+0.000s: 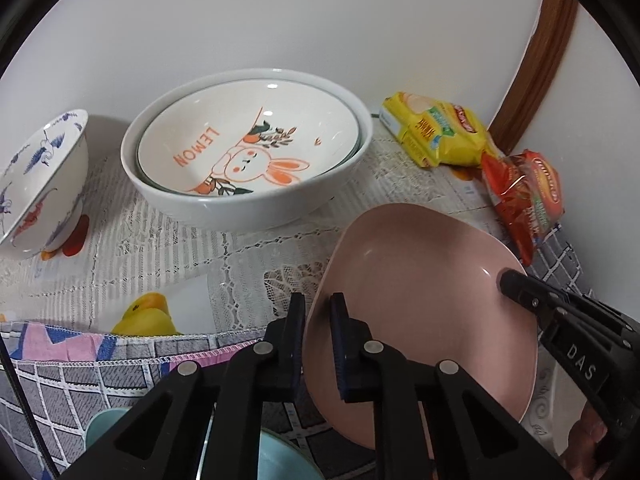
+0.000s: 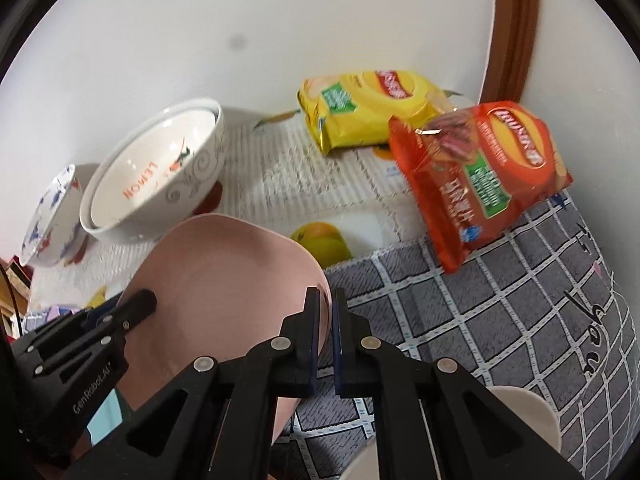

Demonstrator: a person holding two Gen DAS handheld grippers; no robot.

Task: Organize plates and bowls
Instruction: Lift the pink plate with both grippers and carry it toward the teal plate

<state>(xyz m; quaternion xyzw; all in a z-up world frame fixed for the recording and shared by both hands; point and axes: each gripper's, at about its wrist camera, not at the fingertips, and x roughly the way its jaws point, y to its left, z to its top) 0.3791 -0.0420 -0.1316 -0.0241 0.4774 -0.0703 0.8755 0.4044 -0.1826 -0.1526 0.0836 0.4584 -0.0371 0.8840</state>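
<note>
Two grippers share one pink plate [image 1: 420, 312], held tilted above the table. Far left on the lace cloth [image 1: 160, 240] stands one crane-painted bowl [image 1: 44, 184]. Next right, well apart from the plate and ahead-left of both sets of jaws, sits one grey bowl [image 1: 248, 200] with one LEMON rabbit plate [image 1: 248, 140] nested inside. Left gripper [image 1: 318, 308]: jaws clamped on the plate's left rim. Right gripper [image 2: 326, 304]: jaws close together astride the opposite rim, seemingly clamped. The plate spans the gap between them, its long axis running side to side. Judgement: the stack lies nearer the left hand, so that side leads. Far right: one yellow packet [image 1: 436, 128], one orange packet [image 1: 524, 196].
</note>
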